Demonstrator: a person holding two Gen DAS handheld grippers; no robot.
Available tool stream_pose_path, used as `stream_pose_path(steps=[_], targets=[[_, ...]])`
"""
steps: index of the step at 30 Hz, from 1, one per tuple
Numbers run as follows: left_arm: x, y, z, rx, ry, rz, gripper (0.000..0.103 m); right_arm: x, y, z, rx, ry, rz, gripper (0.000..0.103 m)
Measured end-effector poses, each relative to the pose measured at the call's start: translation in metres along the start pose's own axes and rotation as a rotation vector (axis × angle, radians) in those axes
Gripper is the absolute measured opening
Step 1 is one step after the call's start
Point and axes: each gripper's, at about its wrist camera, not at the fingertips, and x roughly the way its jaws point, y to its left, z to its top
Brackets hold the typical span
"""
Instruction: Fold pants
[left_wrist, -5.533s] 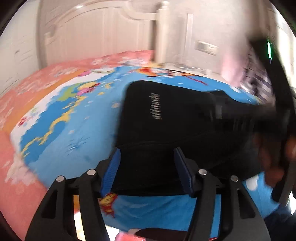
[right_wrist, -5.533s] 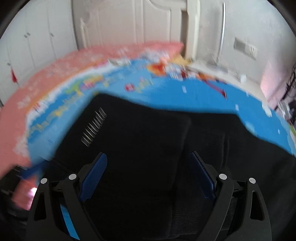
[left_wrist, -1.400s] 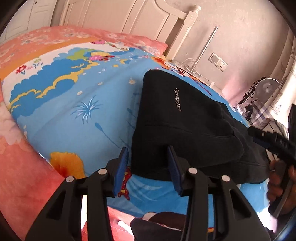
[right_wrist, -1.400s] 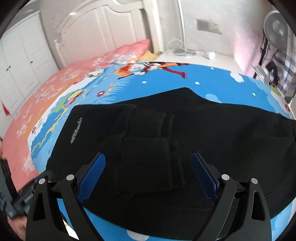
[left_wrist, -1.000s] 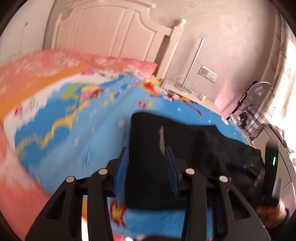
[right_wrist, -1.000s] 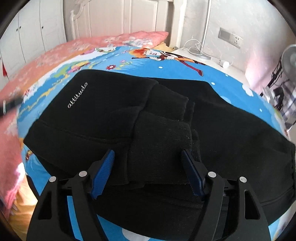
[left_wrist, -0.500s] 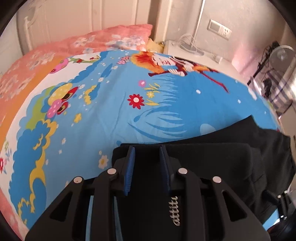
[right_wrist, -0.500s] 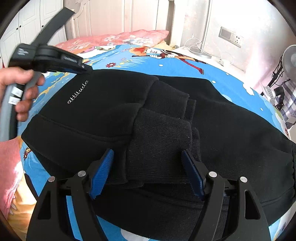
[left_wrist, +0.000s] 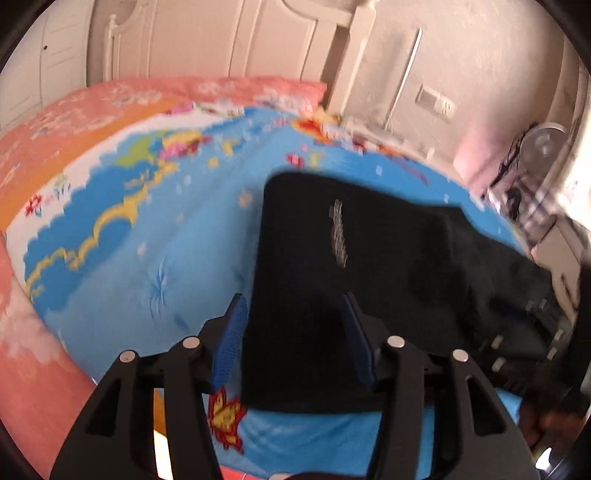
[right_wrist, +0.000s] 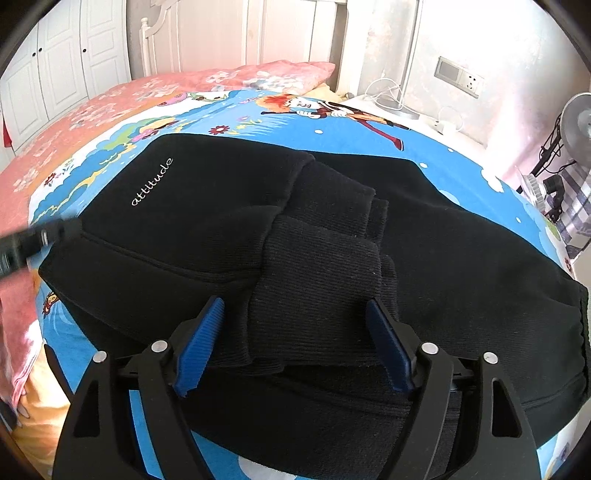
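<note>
Two claws over black pants (right_wrist: 443, 258) folded on bed (right_wrist: 332, 147), blue cartoon sheet under them. Right claw (right_wrist: 293, 343) spread wide, blue pads either side of ribbed cuffs (right_wrist: 317, 288) stacked on top, not pinching. Left claw (left_wrist: 293, 339) also spread, hovering above pants' (left_wrist: 369, 277) near left edge; view blurred, contact unclear. White "attitude" print (right_wrist: 152, 181) on upper layer. Pink pillow (right_wrist: 273, 75) at headboard (right_wrist: 207, 33). Fan (right_wrist: 580, 122) at far right.
</note>
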Motion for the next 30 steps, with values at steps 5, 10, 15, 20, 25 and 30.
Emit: stream_pose_path(steps=[5, 10, 15, 20, 25, 30], targets=[[0.004, 0.011, -0.005, -0.051, -0.008, -0.062, 0.056, -0.004, -0.009, 0.006, 0.047, 0.012, 0.017, 0.082], [0.006, 0.02, -0.011, -0.105, -0.013, -0.127, 0.057, -0.03, -0.009, 0.044, 0.033, -0.123, -0.012, 0.082], [0.007, 0.035, -0.017, -0.2, -0.004, -0.226, 0.063, 0.009, -0.005, 0.101, 0.055, -0.054, -0.032, 0.08], [0.012, 0.053, -0.026, -0.293, 0.0, -0.341, 0.068, 0.055, 0.016, 0.126, -0.002, 0.017, 0.056, 0.08], [0.014, 0.056, -0.034, -0.334, -0.012, -0.454, 0.067, 0.096, -0.001, 0.118, 0.067, 0.096, 0.082, 0.091], [0.019, 0.066, -0.031, -0.397, -0.001, -0.517, 0.063, 0.097, -0.005, 0.115, 0.078, 0.105, 0.108, 0.092]])
